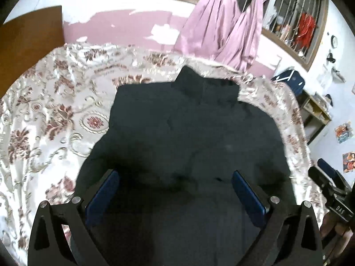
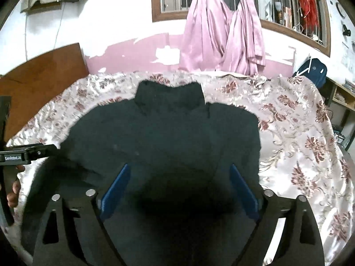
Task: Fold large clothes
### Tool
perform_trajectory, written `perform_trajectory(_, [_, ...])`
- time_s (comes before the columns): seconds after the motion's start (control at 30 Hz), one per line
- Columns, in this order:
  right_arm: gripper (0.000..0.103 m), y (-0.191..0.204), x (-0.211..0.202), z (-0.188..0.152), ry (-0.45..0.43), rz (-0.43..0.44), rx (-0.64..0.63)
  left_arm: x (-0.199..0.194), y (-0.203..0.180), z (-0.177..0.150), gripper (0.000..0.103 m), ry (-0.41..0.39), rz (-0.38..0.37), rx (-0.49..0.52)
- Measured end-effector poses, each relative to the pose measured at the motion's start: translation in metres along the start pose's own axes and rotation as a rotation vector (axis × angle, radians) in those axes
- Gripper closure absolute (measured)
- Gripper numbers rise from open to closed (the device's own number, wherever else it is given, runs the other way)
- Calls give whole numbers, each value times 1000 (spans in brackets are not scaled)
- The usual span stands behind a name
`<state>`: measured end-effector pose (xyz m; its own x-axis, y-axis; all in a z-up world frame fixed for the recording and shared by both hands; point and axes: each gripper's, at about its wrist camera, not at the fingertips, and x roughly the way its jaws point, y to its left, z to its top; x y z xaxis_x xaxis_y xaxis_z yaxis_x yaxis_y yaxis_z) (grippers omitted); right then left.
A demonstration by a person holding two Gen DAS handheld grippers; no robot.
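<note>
Left wrist view: the left hand-held gripper (image 1: 175,190) hangs over a dark jacket (image 1: 188,133) spread flat on the bed (image 1: 44,110), its blue pads wide apart and gripping nothing. Right wrist view: the right hand-held gripper (image 2: 179,188) also stands wide over the jacket, nothing pinched between its pads.

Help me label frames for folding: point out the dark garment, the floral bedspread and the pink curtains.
dark garment (image 1: 188,137), left wrist view, chest area.
floral bedspread (image 2: 299,146), right wrist view, bare right part.
pink curtains (image 2: 206,35), right wrist view, left drape.
</note>
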<state>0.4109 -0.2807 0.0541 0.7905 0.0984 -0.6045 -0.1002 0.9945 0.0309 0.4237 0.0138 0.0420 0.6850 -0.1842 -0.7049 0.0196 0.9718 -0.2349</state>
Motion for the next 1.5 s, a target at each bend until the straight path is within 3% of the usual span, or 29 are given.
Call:
perform_trajectory(0.43, [11,25,-181,9,-30,33,26,-190,-44,-35,0,-96,9,86])
perform_trajectory(0.73, [10,35,-257,28,-93,54,31,-256,-59,-16,0,-160,-7,118])
perform_trajectory(1.07, [10,33,-274,66,-78,45,77,-258,-65,22,0,-163,-31,120])
perform_trajectory(1.5, [10,28,-187,114,-39,-7,110,-181,-52,101,0,-176,-40,102])
